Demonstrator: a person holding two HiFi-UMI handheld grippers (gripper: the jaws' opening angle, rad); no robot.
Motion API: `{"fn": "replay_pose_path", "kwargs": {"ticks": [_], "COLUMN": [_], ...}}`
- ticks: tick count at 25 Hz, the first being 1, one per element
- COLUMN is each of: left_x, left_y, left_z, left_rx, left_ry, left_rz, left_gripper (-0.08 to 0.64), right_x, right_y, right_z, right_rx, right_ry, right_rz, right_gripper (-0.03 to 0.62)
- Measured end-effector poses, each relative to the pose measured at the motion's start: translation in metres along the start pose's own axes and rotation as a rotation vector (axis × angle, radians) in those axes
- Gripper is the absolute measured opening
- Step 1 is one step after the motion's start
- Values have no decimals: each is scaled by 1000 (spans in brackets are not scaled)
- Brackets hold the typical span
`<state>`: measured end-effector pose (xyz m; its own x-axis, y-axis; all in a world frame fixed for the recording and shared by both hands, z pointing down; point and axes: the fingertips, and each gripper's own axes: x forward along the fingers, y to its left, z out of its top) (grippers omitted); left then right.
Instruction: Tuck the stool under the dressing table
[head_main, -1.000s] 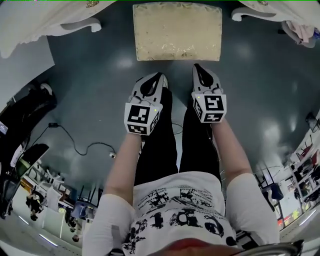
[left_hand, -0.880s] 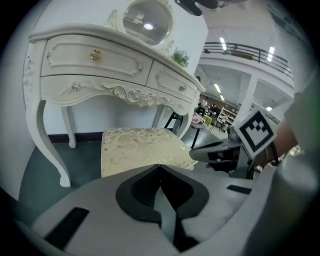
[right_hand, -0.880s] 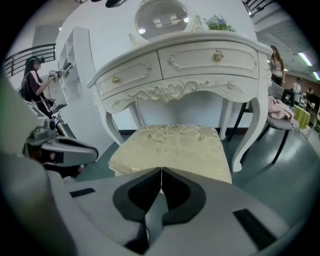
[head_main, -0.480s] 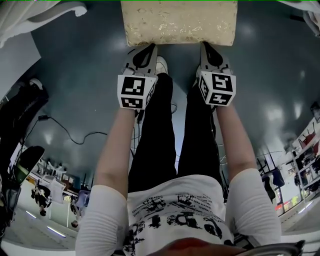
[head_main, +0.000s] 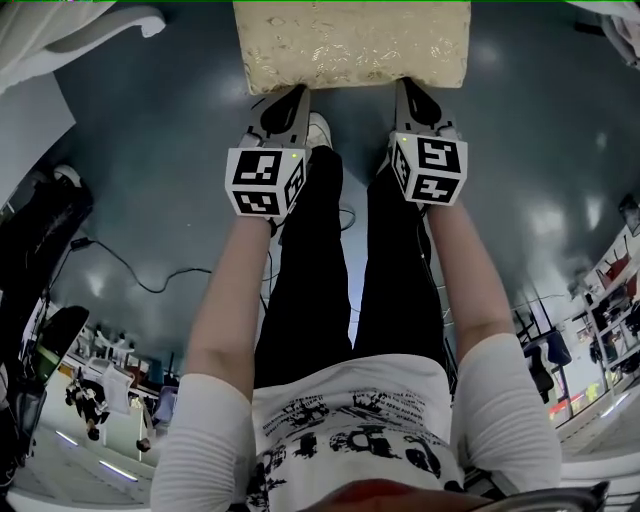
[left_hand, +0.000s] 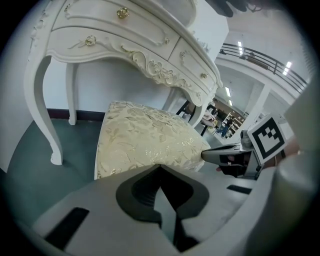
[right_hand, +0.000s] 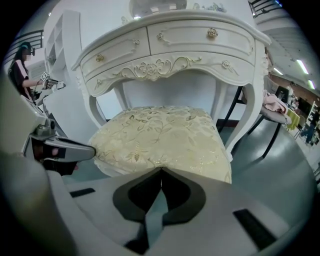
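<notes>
Cream cloth with gold leaves covers the stool (head_main: 350, 45). It stands on the dark floor (head_main: 150, 150) in front of the white dressing table (right_hand: 190, 45). Its far part seems to be a little way under the table, but most of the seat sticks out.

The left tool (head_main: 296, 95) and the right tool (head_main: 404, 90) are both shut tight with nothing inside. Their tips sit at the near edge of the seat, one by each near corner, and seem to touch it.

I think the step is a push. To do it well, both tools should push the same and straight ahead, so the stool does not turn. Push on the firm edge, not the soft top. Go slow, so the stool slides in between the table legs (left_hand: 42, 100) without a bump.
</notes>
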<state>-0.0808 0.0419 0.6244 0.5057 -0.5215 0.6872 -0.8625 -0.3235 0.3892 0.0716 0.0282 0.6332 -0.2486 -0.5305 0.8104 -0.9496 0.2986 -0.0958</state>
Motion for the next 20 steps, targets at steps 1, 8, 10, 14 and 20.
{"fn": "replay_pose_path", "kwargs": {"ticks": [1, 8, 10, 14, 20], "left_x": [0, 24, 24, 26, 38], "left_y": [0, 23, 29, 34, 43], "left_z": [-1, -5, 10, 33, 61], "left_rx": [-1, -34, -68, -132, -173], "left_ry": [-5, 56, -15, -106, -124], "left_rz": [-1, 144, 166, 196, 194], "left_gripper": [20, 20, 20, 20, 20], "right_x": [1, 21, 28, 41, 56], "right_y": [0, -20, -20, -18, -23], "right_z": [-1, 34, 44, 58, 84], "right_rx": [-1, -2, -31, -76, -91], "right_ry": [1, -61, -65, -58, -46], "right_rz": [-3, 27, 35, 67, 69], "right_gripper": [17, 17, 17, 17, 17]}}
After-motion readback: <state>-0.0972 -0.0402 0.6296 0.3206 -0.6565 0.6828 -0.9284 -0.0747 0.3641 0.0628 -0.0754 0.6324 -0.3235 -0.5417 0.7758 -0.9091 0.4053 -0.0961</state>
